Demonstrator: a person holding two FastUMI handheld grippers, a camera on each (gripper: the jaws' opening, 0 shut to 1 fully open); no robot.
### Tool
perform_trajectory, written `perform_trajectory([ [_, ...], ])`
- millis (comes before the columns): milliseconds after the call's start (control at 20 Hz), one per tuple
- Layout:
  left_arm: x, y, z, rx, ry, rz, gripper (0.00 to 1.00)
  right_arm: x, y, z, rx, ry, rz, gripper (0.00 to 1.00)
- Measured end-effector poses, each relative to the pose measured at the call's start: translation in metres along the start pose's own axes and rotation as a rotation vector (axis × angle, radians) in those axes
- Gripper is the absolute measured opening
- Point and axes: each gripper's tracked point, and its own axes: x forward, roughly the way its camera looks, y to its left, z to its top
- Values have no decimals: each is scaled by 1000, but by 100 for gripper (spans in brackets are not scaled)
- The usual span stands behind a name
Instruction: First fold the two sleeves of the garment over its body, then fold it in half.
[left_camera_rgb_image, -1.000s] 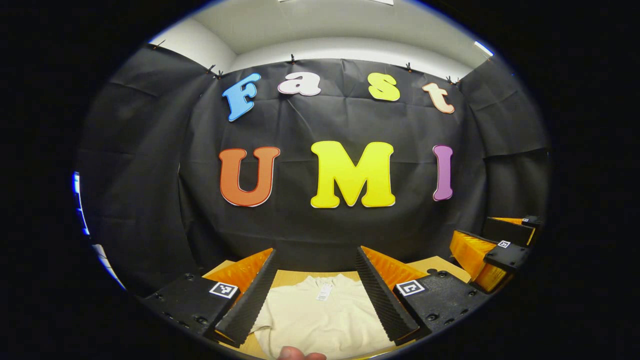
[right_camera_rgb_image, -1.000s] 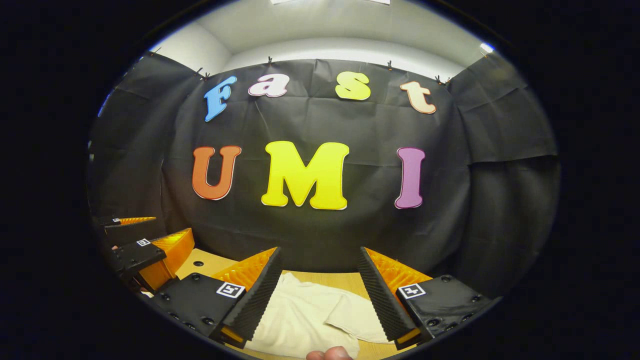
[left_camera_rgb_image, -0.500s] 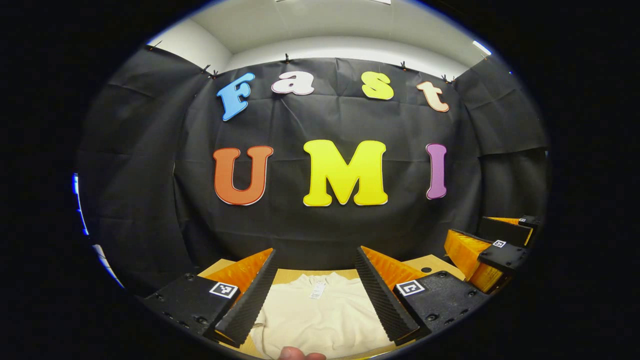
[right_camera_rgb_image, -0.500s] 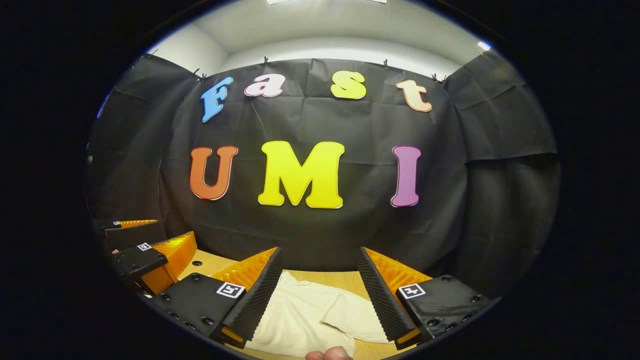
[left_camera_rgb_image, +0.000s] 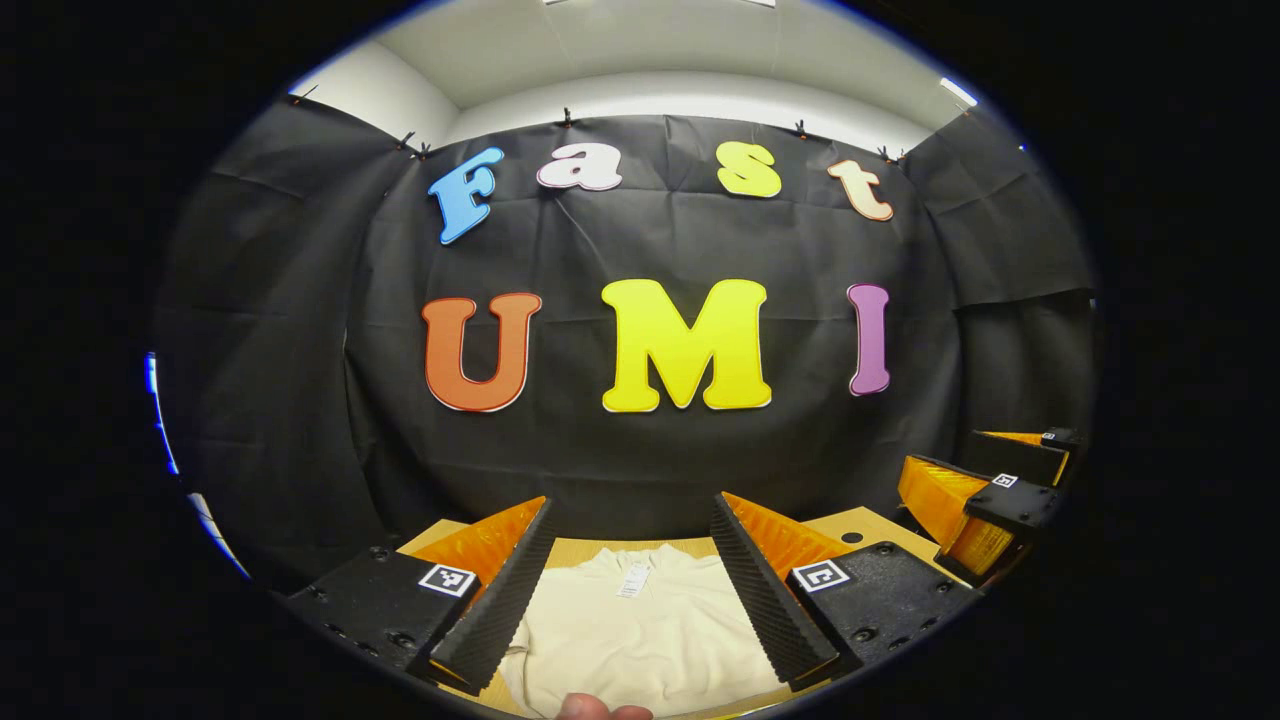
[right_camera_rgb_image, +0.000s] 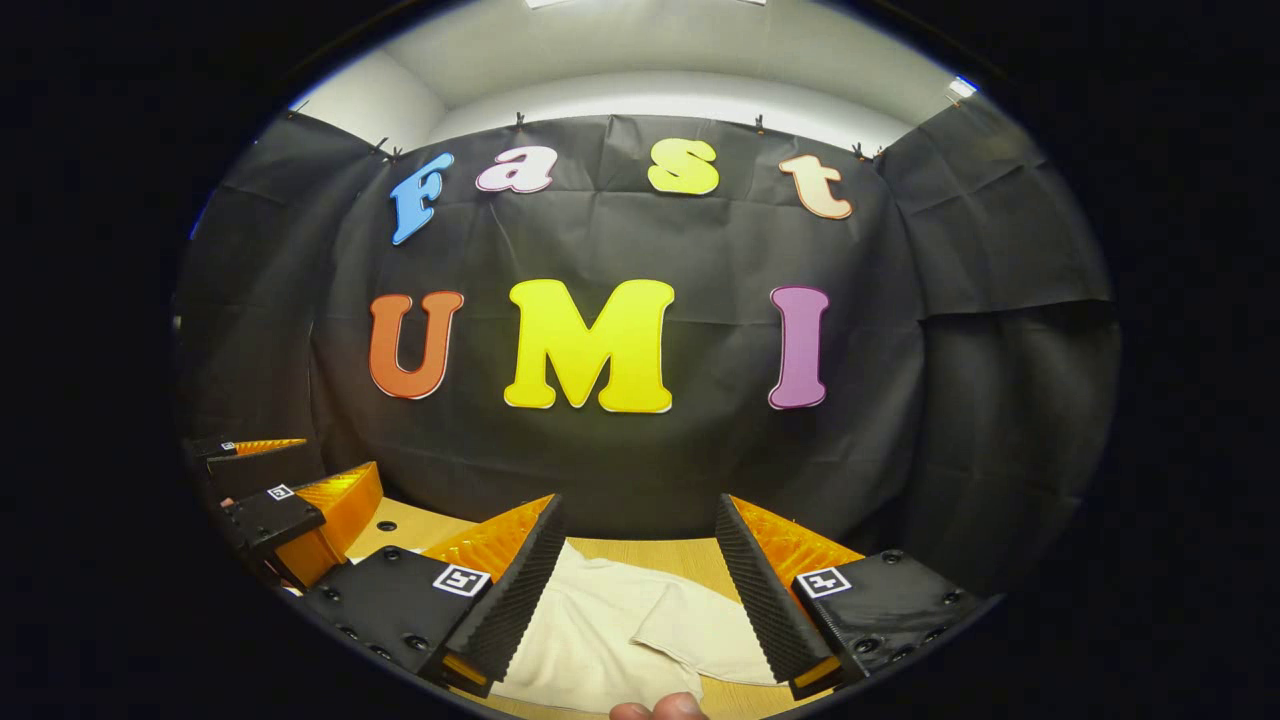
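Now: both tongs spread wide, gripping nothing.
Left tongs (left_camera_rgb_image: 633, 590) & right tongs (right_camera_rgb_image: 640, 595) hover over shirt (left_camera_rgb_image: 640, 635) on desk (right_camera_rgb_image: 690, 560); sleeve (right_camera_rgb_image: 700, 630) fold prob. next, needs cuff grab.

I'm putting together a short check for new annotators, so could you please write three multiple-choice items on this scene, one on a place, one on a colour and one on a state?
1. Where does the garment lie?
A. On the wooden table
B. Hung on the booth wall
C. On the floor

2. What colour is the garment?
A. Dark blue
B. Cream
C. Red

3. How do the fingers of the left gripper stand?
A. Shut on the garment
B. Shut with nothing between
C. Open, apart above the garment

Key: 1 A, cloth spread flat on the wood surface; 2 B, pale cream fabric in both views; 3 C, a wide gap shows the garment between the fingers, no pinch.
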Motion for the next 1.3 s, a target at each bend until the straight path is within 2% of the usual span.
perform_trajectory([
  [300,-1,-5,-2,6,1,-8,99,-1,-1,-1,15,4,29,95],
  [450,-4,-9,-8,24,14,-19,99,-5,-18,-11,11,26,25,95],
  [600,-6,-17,-15,27,25,-34,99,-6,-45,-23,5,53,3,95],
  [750,-6,-28,-21,21,41,-61,99,-6,-70,-37,0,97,15,95],
  [950,-7,-48,-28,30,61,-105,99,-9,-125,-60,-21,154,-14,95],
  [1050,-6,-54,-29,46,67,-108,99,-14,-148,-76,-24,191,-19,95],
  [1300,-2,-70,-43,54,106,-120,99,-30,-217,-138,-19,350,-95,95],
])
